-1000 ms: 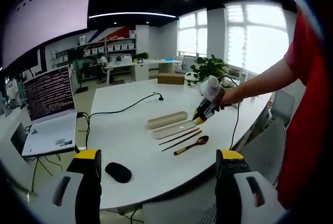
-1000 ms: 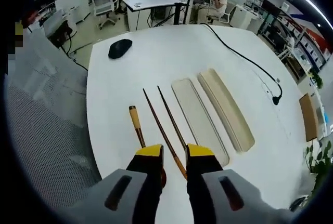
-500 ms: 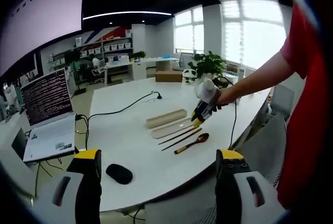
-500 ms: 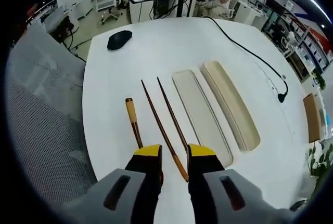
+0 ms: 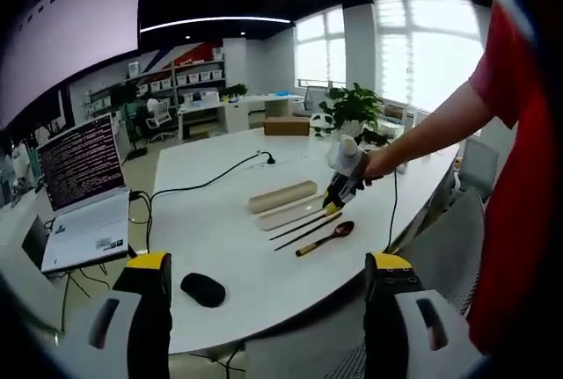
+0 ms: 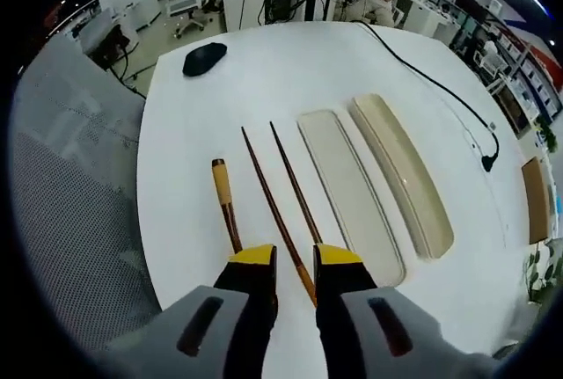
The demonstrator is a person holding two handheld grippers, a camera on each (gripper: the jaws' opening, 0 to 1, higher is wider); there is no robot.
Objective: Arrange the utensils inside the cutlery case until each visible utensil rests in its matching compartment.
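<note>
Left gripper view: the left gripper (image 5: 268,273) is held back from the white table (image 5: 220,247), its two yellow-tipped jaws spread wide with nothing between them. On the table lie the cutlery case (image 5: 286,215) and, just beyond it, the case lid (image 5: 281,196); beside the case on the near side lie two chopsticks (image 5: 303,226) and a wooden spoon (image 5: 325,239). The right gripper (image 5: 337,198), held by a person's hand (image 5: 376,163), is lowered over one end of the chopsticks. A black mouse (image 5: 203,289) sits near the table's front edge, a cable (image 5: 207,185) crosses the tabletop, and a laptop (image 5: 84,194) stands at the left. Right gripper view: the right gripper (image 6: 285,265) points down at the table (image 6: 281,80), its jaws set a narrow gap apart around the near end of one chopstick; whether they press on it cannot be told. The chopsticks (image 6: 283,194) lie side by side, just beside the shallow empty cutlery case (image 6: 350,194), with the case lid (image 6: 403,175) beyond it. The spoon (image 6: 226,203) lies on the other side of the chopsticks, its bowl hidden behind the left jaw. The mouse (image 6: 204,58) rests near the far edge.
</note>
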